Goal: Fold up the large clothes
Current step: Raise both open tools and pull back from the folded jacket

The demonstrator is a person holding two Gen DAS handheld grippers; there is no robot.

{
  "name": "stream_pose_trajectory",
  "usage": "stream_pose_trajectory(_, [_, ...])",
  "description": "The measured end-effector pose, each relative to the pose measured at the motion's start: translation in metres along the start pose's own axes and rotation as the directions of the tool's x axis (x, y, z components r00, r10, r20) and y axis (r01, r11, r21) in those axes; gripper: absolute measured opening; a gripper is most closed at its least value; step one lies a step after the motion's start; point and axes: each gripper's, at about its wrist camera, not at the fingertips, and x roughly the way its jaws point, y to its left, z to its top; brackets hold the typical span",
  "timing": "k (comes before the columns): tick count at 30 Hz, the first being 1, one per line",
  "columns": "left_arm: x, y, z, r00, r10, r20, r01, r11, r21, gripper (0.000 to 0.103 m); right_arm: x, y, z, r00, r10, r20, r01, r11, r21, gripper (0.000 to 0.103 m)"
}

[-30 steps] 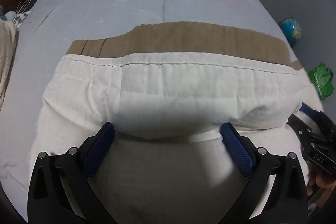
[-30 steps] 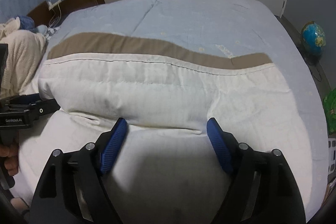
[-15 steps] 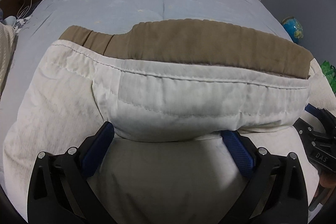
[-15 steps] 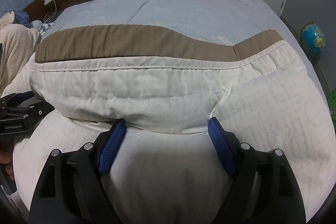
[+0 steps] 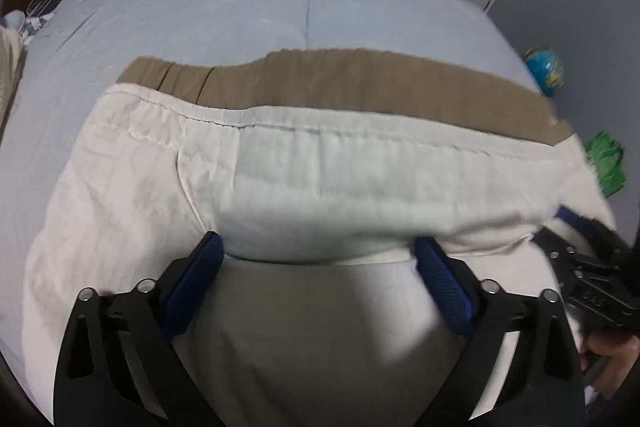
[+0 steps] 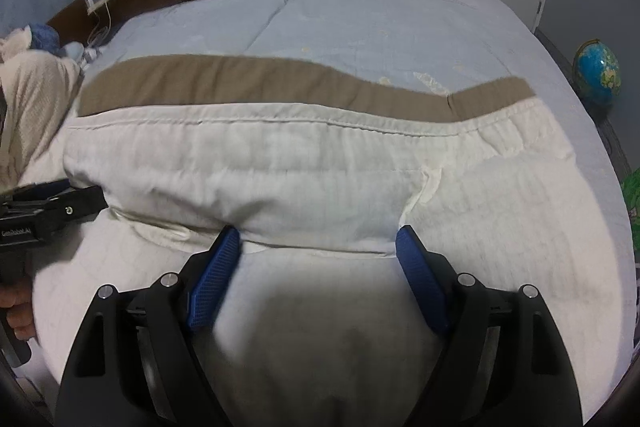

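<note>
White garment [image 5: 360, 187] with its brown band [image 5: 360, 79] sprawls across the pale blue bed [image 5: 240, 7], filling the middle of both views, doubled over so the rounded fold faces the cameras. In the left wrist view, the left gripper [image 5: 316, 247] sits at bottom centre with that fold bulging down right between its blue pads [image 5: 200, 267]. The jaws stand wide and have just been closing a touch, the pad tips against the cloth, though whether they truly pinch it I cannot tell. In the right wrist view it is the same story: the right gripper [image 6: 318, 235] is at bottom centre, jaws spread wide, the fold's edge running straight from one pad tip to the other and a crease rising from the right-hand tip; grip or mere contact, I cannot tell. Each gripper shows at the other view's edge, tucked against the same fold.
</note>
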Motion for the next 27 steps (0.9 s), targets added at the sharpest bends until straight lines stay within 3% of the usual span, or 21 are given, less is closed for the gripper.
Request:
stream_pose_trajectory(4, [-0.029, -0.005, 0.012, 0.995, -0.042, 0.094, 0.041, 0.999, 0.014, 0.087, -0.029, 0.002, 0.016, 0.994, 0.043, 0.102, -0.047, 0.998, 0.034, 0.077])
stream_pose_trajectory(7, [-0.037, -0.011, 0.027, 0.991, -0.017, 0.136, 0.012, 0.999, 0.037, 0.087, -0.037, 0.010, 0.033, 0.988, 0.084, 0.129, -0.088, 0.996, 0.028, 0.077])
stream_pose_trajectory(9, [-0.022, -0.018, 0.039, 0.995, 0.054, 0.089, -0.060, 0.996, 0.068, 0.088, -0.018, 0.013, 0.051, 0.996, 0.071, 0.053, -0.073, 0.997, 0.041, 0.077])
stream_pose_trajectory(11, [-0.004, -0.015, 0.050, 0.996, 0.086, 0.037, -0.088, 0.994, 0.057, 0.089, 0.006, 0.012, 0.062, 0.998, 0.054, -0.026, -0.052, 0.997, 0.057, 0.078])
stream_pose_trajectory(13, [0.011, -0.004, 0.061, 0.996, 0.087, -0.011, -0.087, 0.996, 0.007, 0.093, 0.023, 0.010, 0.072, 0.996, 0.036, -0.079, -0.030, 0.997, 0.068, 0.087])
stream_pose_trajectory(17, [0.021, 0.012, 0.075, 0.996, 0.061, -0.062, -0.065, 0.996, -0.065, 0.096, 0.035, -0.002, 0.083, 0.989, 0.073, -0.130, -0.059, 0.993, 0.105, 0.093])
stream_pose_trajectory(23, [0.000, 0.030, 0.073, 0.998, 0.038, -0.059, -0.043, 0.995, -0.085, 0.094, 0.013, -0.037, 0.078, 0.992, 0.082, -0.096, -0.064, 0.981, 0.182, 0.093])
stream_pose_trajectory(27, [-0.035, 0.037, 0.041, 0.998, 0.057, 0.003, -0.057, 0.996, -0.063, 0.091, -0.013, -0.075, 0.048, 0.996, 0.051, -0.072, -0.034, 0.977, 0.208, 0.093])
